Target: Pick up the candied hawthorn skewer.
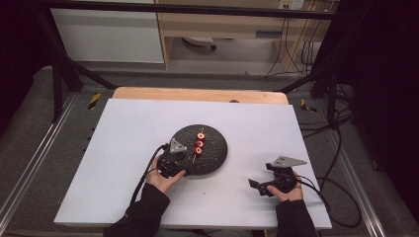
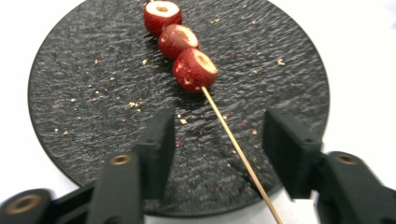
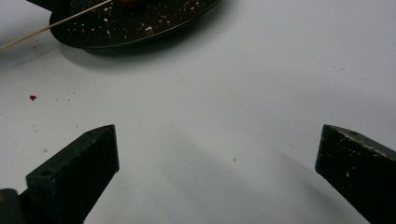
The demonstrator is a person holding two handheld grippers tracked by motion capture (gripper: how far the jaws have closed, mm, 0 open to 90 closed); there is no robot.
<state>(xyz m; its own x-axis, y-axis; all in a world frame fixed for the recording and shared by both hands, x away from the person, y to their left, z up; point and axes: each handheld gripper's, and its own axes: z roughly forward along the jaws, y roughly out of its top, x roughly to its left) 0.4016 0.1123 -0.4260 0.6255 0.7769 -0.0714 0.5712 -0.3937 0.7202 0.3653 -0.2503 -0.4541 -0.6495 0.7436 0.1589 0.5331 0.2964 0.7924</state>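
A white worktop (image 1: 123,163) lies on a wooden table whose light edge (image 1: 197,94) shows at the far side. Around it the floor (image 1: 29,128) is grey carpet with metal rails (image 1: 34,153). Behind stand a white cabinet (image 1: 108,34) and a wooden desk (image 1: 222,24). Black cables (image 1: 296,49) hang at the right, and dark curtains (image 1: 380,74) close both sides.

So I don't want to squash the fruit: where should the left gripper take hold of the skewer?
Grip the bare wooden stick of the skewer, below the lowest red fruit, coming from the plate's near edge. That stretch lies exposed between the left gripper's open jaws and overhangs the rim, so it looks easiest to pinch.
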